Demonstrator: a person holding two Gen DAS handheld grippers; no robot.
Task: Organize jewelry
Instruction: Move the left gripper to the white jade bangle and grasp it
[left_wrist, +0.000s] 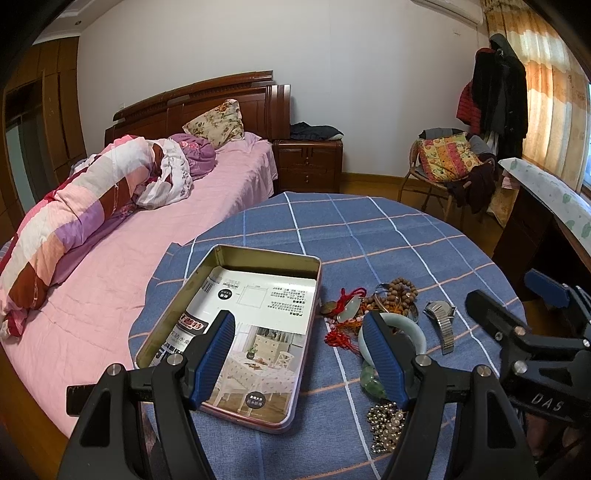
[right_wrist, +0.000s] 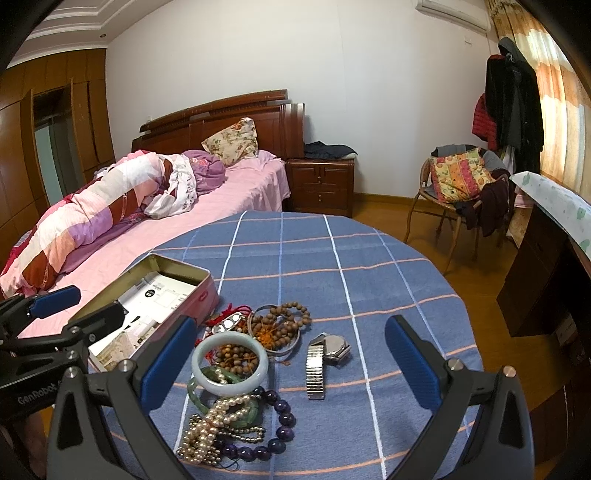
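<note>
jewelry pile between right gripper fingers

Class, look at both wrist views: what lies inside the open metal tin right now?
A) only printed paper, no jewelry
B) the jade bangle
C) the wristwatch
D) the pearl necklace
A: the tin holds only printed paper; the wristwatch, pearl necklace and jade bangle lie on the tablecloth.

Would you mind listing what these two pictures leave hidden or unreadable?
- Tin: in the left wrist view the left hand-held gripper covers part of its floor; in the right wrist view its near wall hides most of the inside.
- Green bangle: partly under the pale bangle and pearls.
- Watch: dial too small to read in either view.
</note>
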